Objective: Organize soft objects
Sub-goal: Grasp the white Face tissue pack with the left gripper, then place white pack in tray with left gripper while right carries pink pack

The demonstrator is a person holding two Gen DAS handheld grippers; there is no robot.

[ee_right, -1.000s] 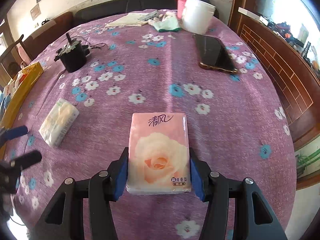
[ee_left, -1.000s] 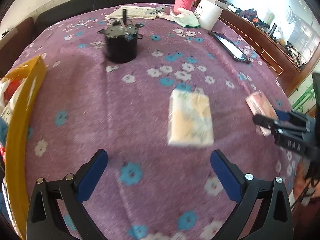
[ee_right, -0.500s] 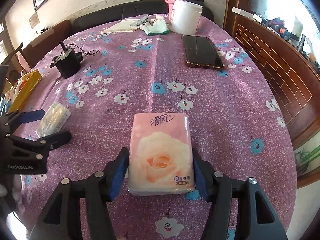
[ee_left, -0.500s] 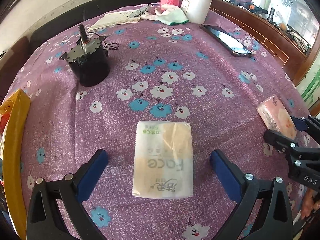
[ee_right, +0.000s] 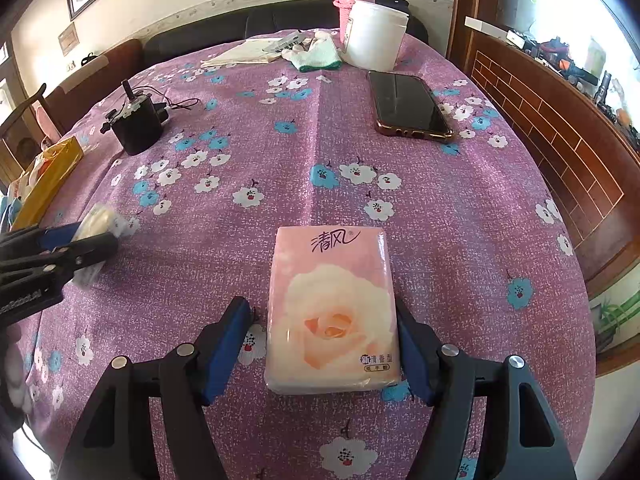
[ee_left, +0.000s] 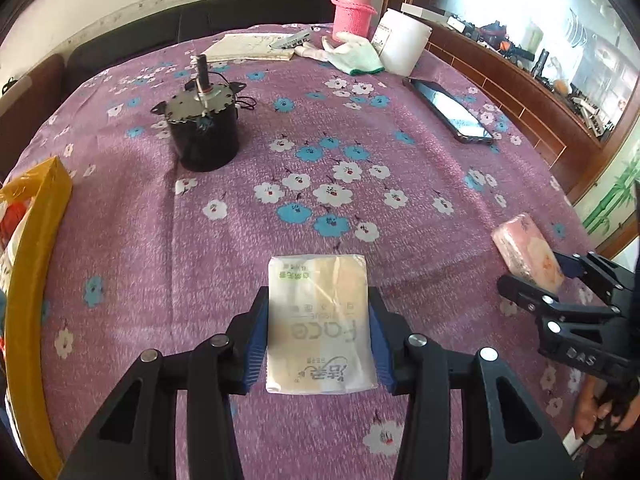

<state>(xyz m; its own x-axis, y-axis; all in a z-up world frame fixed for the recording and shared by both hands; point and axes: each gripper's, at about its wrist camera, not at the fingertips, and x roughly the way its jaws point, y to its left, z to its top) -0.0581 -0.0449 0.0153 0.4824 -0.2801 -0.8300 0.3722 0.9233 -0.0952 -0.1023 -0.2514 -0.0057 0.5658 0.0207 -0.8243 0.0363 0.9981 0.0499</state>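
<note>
Two soft tissue packs are the things to sort, and both lie flat on the worktop (ee_left: 168,240), a wide round surface under a purple flowered cloth. Well beyond them, and not part of the job as far as I can judge, stand a black motor (ee_left: 202,128), a white tub (ee_left: 402,46) and a dark phone (ee_left: 448,110).

Of the packs, the pale yellow tissue pack (ee_left: 320,324) lies near the left edge, lengthwise between the blue pads of the left gripper (ee_left: 318,344). Its jaws are closing, and the pads already sit against both long sides of the pack. The pink tissue pack (ee_right: 334,312), printed with a rose, lies toward the near right edge inside the right gripper (ee_right: 324,346). Those jaws are opening: a clear gap shows at the left pad, while the right pad looks just beside the wrapper or barely touching it, so the pack is not gripped.

Both packs should be very light and springy, giving under pressure, not fragile. Their glossy plastic wrap is likely slippery, so I would take each across its narrow width, at mid-length on the long sides, and squeeze enough to dent the tissue slightly. Pinching a corner would probably let the pack swivel or slide out.
</note>
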